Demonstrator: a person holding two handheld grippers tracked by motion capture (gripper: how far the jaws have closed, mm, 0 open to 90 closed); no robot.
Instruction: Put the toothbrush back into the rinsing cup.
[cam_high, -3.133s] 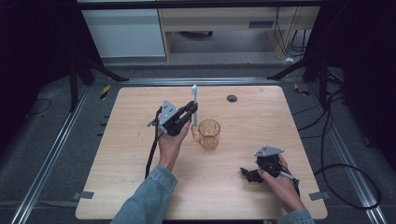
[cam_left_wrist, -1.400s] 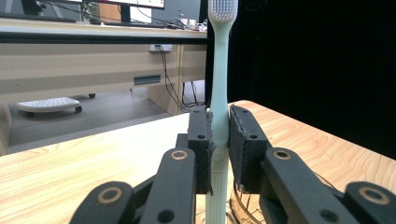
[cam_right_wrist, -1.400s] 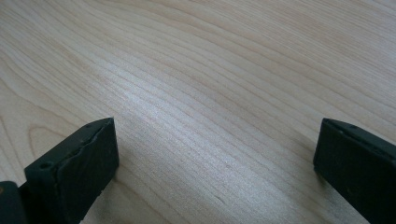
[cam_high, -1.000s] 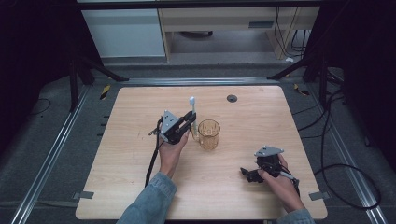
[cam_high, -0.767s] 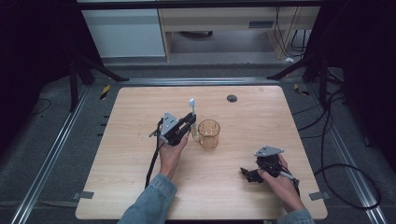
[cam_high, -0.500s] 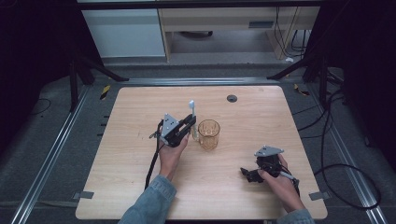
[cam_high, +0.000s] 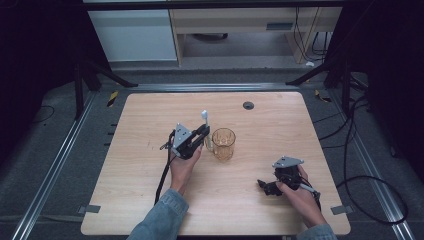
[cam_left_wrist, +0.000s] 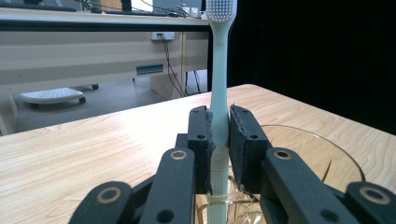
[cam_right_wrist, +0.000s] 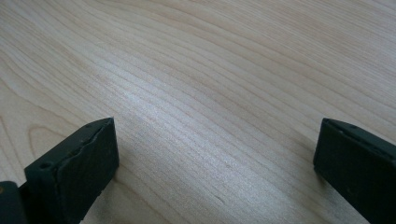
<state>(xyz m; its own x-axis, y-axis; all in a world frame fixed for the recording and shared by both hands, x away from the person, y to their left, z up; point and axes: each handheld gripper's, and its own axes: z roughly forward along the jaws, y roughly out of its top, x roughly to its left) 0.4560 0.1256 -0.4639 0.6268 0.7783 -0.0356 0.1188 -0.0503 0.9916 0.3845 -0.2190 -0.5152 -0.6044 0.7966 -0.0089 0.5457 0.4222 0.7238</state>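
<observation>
A pale green toothbrush (cam_high: 205, 129) stands upright with its bristle head on top, and my left gripper (cam_high: 201, 137) is shut on its handle. In the left gripper view the toothbrush (cam_left_wrist: 219, 93) is clamped between the two black pads, its lower end at the rim of the clear amber glass cup (cam_left_wrist: 303, 163). The cup (cam_high: 223, 144) stands upright on the table, just right of the left gripper. My right gripper (cam_high: 264, 186) rests low at the table's front right, open, its jaws far apart over bare wood in the right gripper view.
The wooden table (cam_high: 150, 125) has a small black round grommet (cam_high: 248, 105) near its far edge. A black cable (cam_high: 164, 172) trails from the left gripper along the forearm. Beyond the table are dark stand legs and a white cabinet (cam_high: 135, 35).
The left gripper with the toothbrush has moved nearer and down, closing in on the cup's left side. The right gripper has stayed where it was.
</observation>
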